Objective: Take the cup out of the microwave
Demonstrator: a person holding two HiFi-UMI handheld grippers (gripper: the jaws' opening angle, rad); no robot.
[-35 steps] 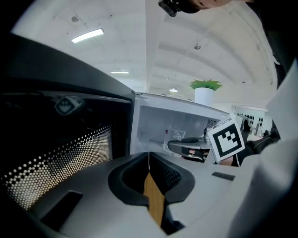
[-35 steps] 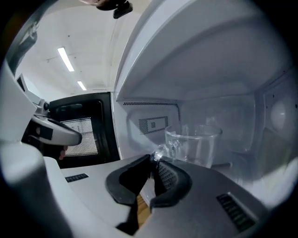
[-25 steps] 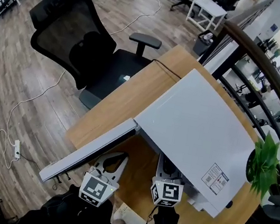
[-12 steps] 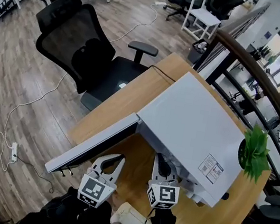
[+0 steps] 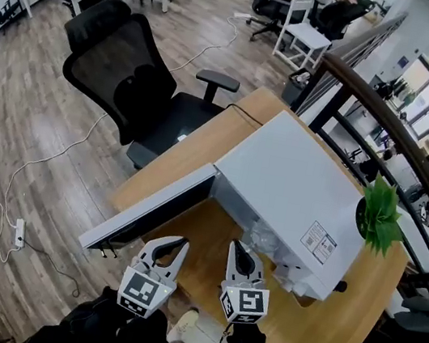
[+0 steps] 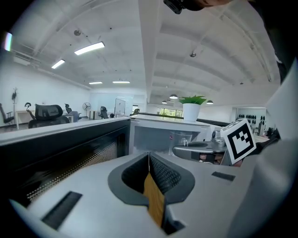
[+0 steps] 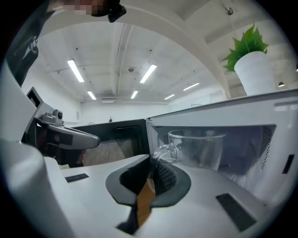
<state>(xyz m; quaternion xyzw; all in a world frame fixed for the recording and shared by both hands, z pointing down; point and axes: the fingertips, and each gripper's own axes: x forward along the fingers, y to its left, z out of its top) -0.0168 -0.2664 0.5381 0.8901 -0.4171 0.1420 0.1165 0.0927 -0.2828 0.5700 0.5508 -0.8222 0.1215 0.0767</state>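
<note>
The jaws of my right gripper [image 7: 150, 160] are pressed together on the curved handle [image 7: 163, 151] of a clear glass cup [image 7: 198, 148]. The cup stands upright just beyond my fingertips, at the mouth of the white box-shaped microwave [image 7: 260, 111]. I cannot tell whether its base rests on the oven floor. The microwave's dark-windowed door [image 7: 116, 135] hangs wide open to my left. My left gripper [image 6: 149, 155] is beside the right one, near that door, with its jaws together on nothing. The microwave sits on a light wooden table [image 5: 308, 339], and a green plant in a white pot [image 7: 253, 69] stands beyond it.

I judge this to be the withdrawal step: the cup is gripped but not yet clear of the opening. The next move calls for drawing it straight back, level, away from frame and door.
</note>
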